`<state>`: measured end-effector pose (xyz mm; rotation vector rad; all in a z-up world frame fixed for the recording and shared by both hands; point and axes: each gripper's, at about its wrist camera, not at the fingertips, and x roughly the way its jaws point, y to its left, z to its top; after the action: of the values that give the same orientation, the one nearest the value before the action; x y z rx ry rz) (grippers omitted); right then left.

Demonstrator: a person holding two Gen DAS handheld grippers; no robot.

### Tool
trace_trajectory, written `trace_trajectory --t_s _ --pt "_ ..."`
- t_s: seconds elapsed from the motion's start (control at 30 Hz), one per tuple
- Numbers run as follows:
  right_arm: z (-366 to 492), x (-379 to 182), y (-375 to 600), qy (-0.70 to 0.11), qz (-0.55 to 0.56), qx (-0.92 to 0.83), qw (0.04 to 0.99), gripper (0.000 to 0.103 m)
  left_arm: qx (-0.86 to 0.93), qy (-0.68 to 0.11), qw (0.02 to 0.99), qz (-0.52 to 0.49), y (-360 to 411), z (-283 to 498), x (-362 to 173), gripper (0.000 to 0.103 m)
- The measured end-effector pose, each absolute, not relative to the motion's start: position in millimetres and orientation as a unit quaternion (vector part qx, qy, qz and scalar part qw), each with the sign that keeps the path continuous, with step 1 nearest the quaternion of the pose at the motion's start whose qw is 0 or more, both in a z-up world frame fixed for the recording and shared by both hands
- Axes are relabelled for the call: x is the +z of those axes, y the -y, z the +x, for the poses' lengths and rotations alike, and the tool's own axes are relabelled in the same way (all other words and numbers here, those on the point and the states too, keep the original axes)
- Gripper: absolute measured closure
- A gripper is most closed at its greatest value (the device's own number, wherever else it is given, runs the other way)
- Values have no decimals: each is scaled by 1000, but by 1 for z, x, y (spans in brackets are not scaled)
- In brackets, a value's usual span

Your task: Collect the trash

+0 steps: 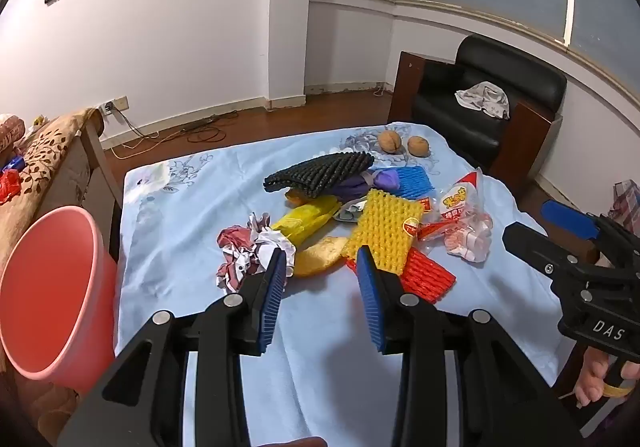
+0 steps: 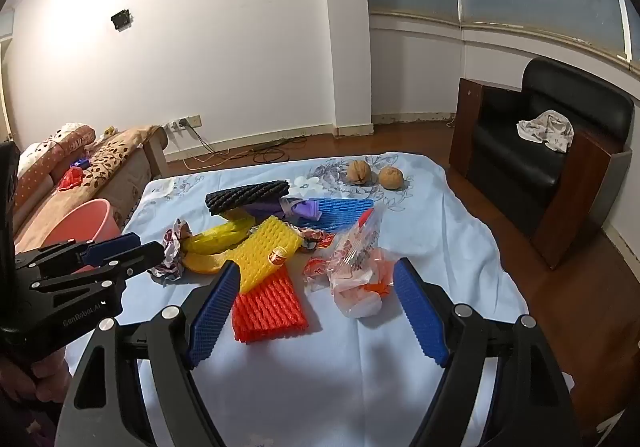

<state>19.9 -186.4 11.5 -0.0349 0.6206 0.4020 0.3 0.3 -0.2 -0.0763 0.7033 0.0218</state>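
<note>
A heap of trash lies on the light blue tablecloth [image 1: 188, 215]: crumpled paper [image 1: 248, 251], a yellow foam net [image 1: 384, 231], a red foam net [image 2: 268, 307], a black foam net [image 1: 320, 175], a blue foam net [image 1: 416, 181], a yellow bag [image 1: 306, 221] and a clear snack bag [image 2: 356, 271]. My left gripper [image 1: 322, 253] hovers open just short of the paper and the yellow net, nothing between its pads. My right gripper [image 2: 317, 265] stands wide open above the near cloth, facing the red net and the snack bag. A pink bin [image 1: 52, 299] stands at the table's left edge.
Two walnuts [image 1: 390, 141] sit at the far side of the cloth. A black armchair [image 1: 480, 107] with a rag on it stands behind the table on the right. On the left is a sofa under a brown leaf-print blanket [image 2: 120, 159]. Cables trail over the wooden floor.
</note>
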Motion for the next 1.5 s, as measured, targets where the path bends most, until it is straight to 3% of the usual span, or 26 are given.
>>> trace_trajectory --t_s 1.5 --pt "22 3 177 -306 -23 192 932 32 16 -352 935 -40 -9 1 -11 66"
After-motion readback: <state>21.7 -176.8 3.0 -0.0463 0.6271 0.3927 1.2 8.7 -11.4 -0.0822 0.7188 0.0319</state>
